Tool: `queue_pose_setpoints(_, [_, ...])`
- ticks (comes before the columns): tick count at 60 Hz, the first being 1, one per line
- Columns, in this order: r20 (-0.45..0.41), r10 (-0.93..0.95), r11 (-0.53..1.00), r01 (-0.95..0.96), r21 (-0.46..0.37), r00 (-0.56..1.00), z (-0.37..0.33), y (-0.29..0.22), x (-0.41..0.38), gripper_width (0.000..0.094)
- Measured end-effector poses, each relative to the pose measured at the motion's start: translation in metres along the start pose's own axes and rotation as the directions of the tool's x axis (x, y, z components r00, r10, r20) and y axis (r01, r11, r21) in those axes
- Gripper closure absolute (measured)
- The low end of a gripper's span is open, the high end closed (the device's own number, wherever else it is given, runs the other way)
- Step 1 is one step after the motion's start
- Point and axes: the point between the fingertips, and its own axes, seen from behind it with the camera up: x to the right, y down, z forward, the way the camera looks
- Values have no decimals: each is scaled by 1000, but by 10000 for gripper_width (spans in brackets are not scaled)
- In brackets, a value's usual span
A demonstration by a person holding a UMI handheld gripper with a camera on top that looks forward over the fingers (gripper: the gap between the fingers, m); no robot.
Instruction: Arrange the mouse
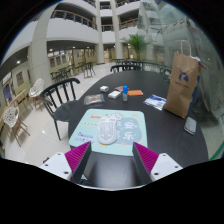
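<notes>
A white mouse (108, 128) lies on a light blue mouse mat (110, 127) on the round black table (170, 135), just ahead of my fingers. My gripper (113, 158) is open and empty above the table's near part, its pink pads (80, 157) apart. The mouse lies beyond the fingertips, roughly on the line between them, not touched.
A brown paper bag (184, 83) stands on the table at the right. Small items lie at the far side: a clear packet (94, 99), a blue box (113, 94), a blue-white booklet (156, 101). A dark cup (191, 124) stands at the right. Black chairs (58, 93) stand around.
</notes>
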Motion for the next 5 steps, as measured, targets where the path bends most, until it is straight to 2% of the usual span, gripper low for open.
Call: queue_pose_setpoints(5, [-15,14,999,-14,34,1000,-35,12,26,88])
